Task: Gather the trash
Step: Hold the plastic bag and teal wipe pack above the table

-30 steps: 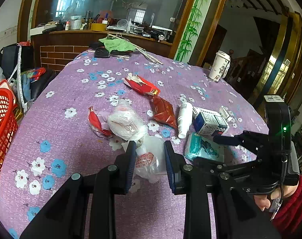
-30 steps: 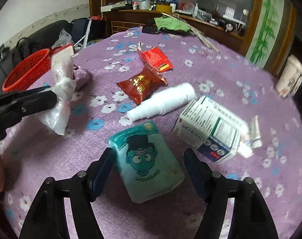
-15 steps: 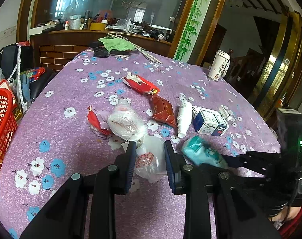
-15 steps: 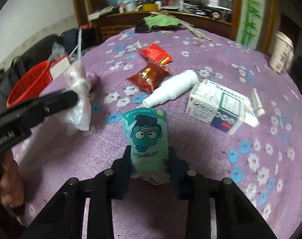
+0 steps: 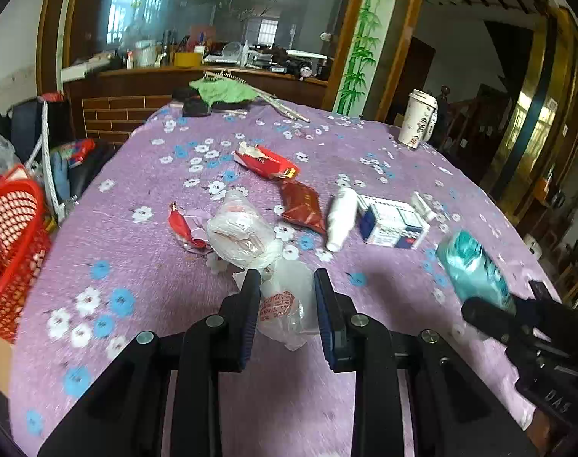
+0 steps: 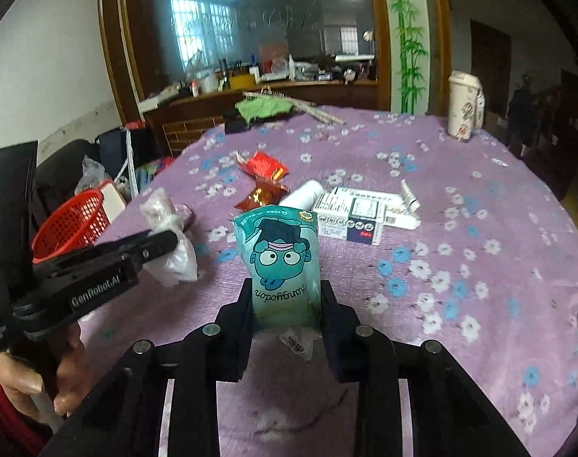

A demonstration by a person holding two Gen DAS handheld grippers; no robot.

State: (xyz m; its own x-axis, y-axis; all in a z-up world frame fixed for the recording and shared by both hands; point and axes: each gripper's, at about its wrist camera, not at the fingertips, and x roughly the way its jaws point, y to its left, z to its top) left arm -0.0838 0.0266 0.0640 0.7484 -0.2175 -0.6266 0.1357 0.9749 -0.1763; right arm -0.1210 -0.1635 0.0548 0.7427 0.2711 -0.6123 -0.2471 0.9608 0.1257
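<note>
Clearly the right tool point(image 6: 285, 304) has its pads pressed on the lower half of a teal snack pouch point(image 6: 279, 259), which stands upright between them and is lifted off the purple flowered counter point(image 6: 479, 304); in the left wrist view the same pouch point(image 5: 471, 266) hangs out at the right, above the cloth. The left tool point(image 5: 287, 312) is narrowed on a crumpled clear plastic bag point(image 5: 285, 304) with a red stamp, and the bag's upper bulk trails forward onto the counter.

Beyond the tools, uncollected litter lies mid-counter: a red wrapper point(image 5: 268, 162), a dark red sachet point(image 5: 304, 207), a white bottle point(image 5: 340, 217) lying just beside a white and blue carton point(image 5: 393, 222), and a small red scrap point(image 5: 182, 226) by the bag. A red basket point(image 5: 10, 243) sits off the counter's left edge and looks like the likely place for the trash. A paper cup point(image 5: 418, 120) stands at the far edge.

To do this step well, both grips should hold firm while the loads travel leftward to the basket. The pouch is slick and held low, so tilting it could let it slide out; keeping it upright is safer. The bag should be raised enough that its trailing part clears the scrap and drags nothing along. Release is best only once each load is over the basket's mouth.
</note>
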